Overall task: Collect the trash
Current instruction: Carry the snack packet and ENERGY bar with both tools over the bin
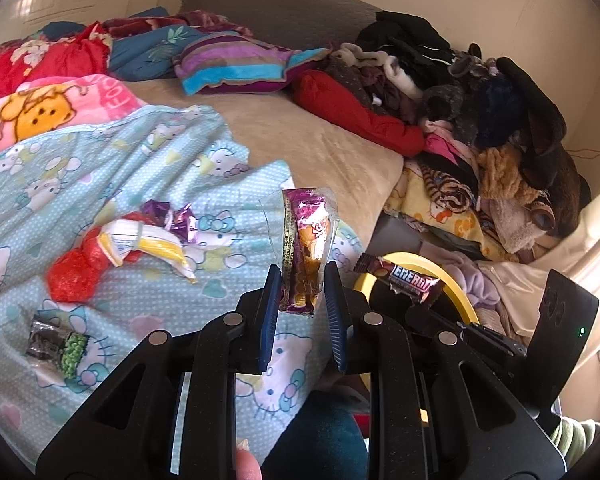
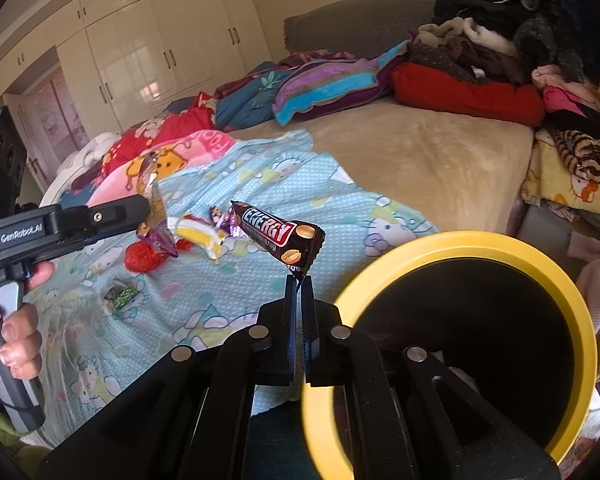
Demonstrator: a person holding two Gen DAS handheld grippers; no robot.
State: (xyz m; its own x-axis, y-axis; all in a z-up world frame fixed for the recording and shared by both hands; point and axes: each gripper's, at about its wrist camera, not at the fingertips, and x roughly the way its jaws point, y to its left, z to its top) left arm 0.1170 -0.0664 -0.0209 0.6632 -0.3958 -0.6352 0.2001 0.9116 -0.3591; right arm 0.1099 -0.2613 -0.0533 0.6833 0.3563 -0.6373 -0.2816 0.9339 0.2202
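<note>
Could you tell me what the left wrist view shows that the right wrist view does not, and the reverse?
Only the left wrist view shows the left claw from behind, pinching the purple-and-orange snack packet between its blue pads.

Only the right wrist view shows the hand on the left claw's handle, the bin's dark inside, and the white wardrobe.

Both show the right claw shut on the ENERGY bar wrapper, the yellow-rimmed bin, and the red, yellow-white, purple and green-black wrappers on the blue cartoon-cat sheet.

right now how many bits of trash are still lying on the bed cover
4: a red wrapper, a yellow-white packet, a purple foil wrapper, a green-black wrapper. Folds may hide more.
</note>
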